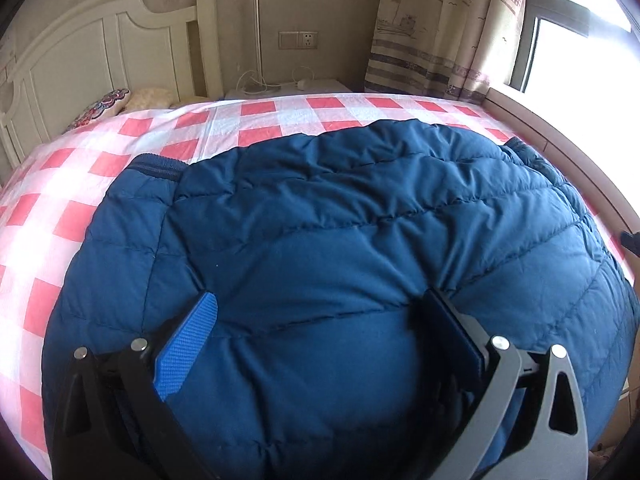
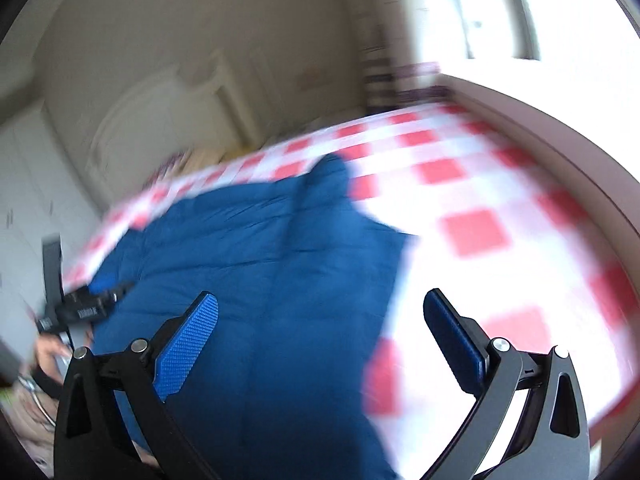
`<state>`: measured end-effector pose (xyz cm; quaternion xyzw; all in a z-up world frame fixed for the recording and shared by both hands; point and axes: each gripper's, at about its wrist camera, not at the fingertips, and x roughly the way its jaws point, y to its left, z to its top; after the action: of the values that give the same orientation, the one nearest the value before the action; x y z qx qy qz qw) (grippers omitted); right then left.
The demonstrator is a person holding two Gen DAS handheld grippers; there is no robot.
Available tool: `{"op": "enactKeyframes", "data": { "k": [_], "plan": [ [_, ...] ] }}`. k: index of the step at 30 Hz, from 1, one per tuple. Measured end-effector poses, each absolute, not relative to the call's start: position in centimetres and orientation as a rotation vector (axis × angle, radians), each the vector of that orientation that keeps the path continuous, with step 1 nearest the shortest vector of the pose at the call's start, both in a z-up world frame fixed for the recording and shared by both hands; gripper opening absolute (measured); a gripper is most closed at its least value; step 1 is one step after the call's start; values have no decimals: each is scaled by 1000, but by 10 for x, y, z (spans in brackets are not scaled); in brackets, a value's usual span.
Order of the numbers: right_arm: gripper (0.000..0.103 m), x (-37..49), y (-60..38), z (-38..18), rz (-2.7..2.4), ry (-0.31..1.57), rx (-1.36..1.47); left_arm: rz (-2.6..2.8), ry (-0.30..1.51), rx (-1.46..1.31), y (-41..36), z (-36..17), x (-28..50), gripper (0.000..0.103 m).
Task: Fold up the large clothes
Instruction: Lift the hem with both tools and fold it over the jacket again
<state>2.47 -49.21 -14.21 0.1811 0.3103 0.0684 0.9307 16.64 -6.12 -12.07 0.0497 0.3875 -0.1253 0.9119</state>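
Navy quilted fabric is filling most of what I am seeing ahead of the left gripper (image 1: 320, 328): one puffer jacket (image 1: 340, 240) is lying flat on the red-and-white checked bedsheet (image 1: 80, 184). To the left of this gripper, bare sheet is running out toward the white headboard (image 1: 80, 52), giving open room; the jacket's ribbed cuff (image 1: 156, 166) is sitting ahead and to the left. Beyond the jacket's far edge a strip of sheet is showing, then a nightstand (image 1: 288, 88) and a patterned curtain (image 1: 432, 28). To the right, the jacket is reaching almost to the bed's edge by the window ledge (image 1: 560, 148), so room there is tight. I am seeing the left jaws spread wide, with the jacket bulging up between the two blue pads (image 1: 186, 348); I cannot tell whether they are touching it.

From the right gripper (image 2: 320, 328), whose picture is blurred, the jacket is lying ahead and to the left, its edge passing between the spread jaws. Open checked sheet is stretching ahead and to the right, up to the curved ledge.
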Motion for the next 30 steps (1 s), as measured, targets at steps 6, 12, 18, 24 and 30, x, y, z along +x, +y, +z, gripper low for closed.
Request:
{"op": "enactKeyframes", "data": {
  "k": [6,12,18,24,30],
  "plan": [
    [85,-41,-553,-177,176,580,688,-260,799,97,-55,-120,170,101],
    [81,-60,-530,-202,285,608,753,-259,800,99,-56,-121,171,101],
    [80,-53,-482,-206,402,664,728,-263,802,93,-55,-121,171,101],
    [83,-21,-451,-200,435,731,718,-262,803,96,-55,-121,171,101],
    [91,30,-419,-181,315,790,690,-262,806,103,-56,-122,171,101]
  ]
}}
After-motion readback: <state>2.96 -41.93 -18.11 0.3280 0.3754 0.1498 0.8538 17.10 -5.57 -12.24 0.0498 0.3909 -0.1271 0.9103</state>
